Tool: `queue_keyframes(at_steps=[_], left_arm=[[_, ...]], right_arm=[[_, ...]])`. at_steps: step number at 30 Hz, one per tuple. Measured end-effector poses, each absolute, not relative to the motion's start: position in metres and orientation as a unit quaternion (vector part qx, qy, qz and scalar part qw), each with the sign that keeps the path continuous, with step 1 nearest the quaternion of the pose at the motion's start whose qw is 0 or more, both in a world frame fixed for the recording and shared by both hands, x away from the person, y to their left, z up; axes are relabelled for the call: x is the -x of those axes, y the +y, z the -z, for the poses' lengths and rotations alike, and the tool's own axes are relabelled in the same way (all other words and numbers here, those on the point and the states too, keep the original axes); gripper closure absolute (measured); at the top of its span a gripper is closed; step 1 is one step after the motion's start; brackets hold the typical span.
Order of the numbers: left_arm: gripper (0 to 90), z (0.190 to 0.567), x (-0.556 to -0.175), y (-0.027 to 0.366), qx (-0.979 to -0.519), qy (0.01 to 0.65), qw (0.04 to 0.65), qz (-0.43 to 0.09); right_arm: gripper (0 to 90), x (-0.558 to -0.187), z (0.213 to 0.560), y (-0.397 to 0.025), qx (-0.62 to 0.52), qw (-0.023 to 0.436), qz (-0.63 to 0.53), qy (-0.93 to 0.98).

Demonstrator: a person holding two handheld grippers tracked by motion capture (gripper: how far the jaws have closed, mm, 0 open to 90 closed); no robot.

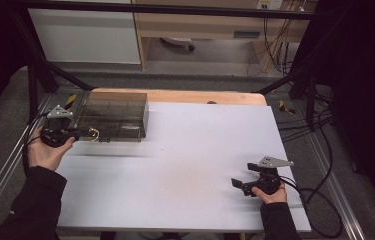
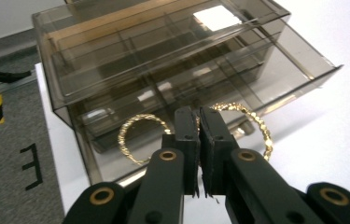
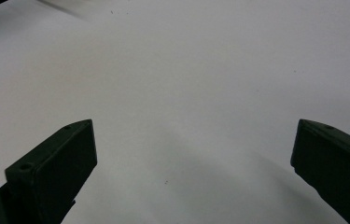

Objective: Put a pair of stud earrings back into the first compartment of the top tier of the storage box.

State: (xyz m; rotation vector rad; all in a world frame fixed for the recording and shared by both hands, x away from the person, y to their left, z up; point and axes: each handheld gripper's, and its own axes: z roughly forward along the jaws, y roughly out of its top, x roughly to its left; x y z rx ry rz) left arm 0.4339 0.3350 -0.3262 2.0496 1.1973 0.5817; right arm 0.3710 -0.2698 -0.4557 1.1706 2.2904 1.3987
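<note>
Smoke-tinted clear plastic drawer box (image 1: 112, 116) sits at the far-left corner of the white table (image 1: 185, 165). High view: left gripper (image 1: 86, 133) at the box's front, a gold twisted bracelet (image 1: 94, 134) at its tips. Right gripper (image 1: 239, 186) idle, well apart from the box.

Left gripper view: jaws pinched together on the bracelet (image 2: 242, 122) over the open lowest drawer (image 2: 238, 88). Release remains, apparently.

Right gripper view: jaws spread wide, nothing between.

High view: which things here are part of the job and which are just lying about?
Part of the job:
left tongs, shut on the gold bracelet
smoked drawer box, lowest drawer pulled out

Lying about:
right tongs, open over the white tabletop
cables
</note>
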Motion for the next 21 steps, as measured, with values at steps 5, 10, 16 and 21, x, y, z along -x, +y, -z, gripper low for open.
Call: queue_keyframes(at_steps=[5, 10, 16, 21], left_arm=[[86.4, 0.325, -0.439, 0.336, -0.787, 0.464, 0.335, -0.229], [86.4, 0.325, -0.442, 0.337, -0.784, 0.468, 0.333, -0.233], [86.4, 0.328, -0.449, 0.338, -0.782, 0.475, 0.33, -0.233], [86.4, 0.332, -0.455, 0.337, -0.782, 0.48, 0.322, -0.235]], right_arm=[[0.7, -0.371, 0.456, -0.27, -0.397, 0.107, -0.475, 0.778], [0.7, -0.371, 0.456, -0.27, -0.398, 0.106, -0.474, 0.778], [0.7, -0.371, 0.456, -0.27, -0.397, 0.107, -0.475, 0.778], [0.7, -0.371, 0.456, -0.27, -0.397, 0.107, -0.475, 0.778]])
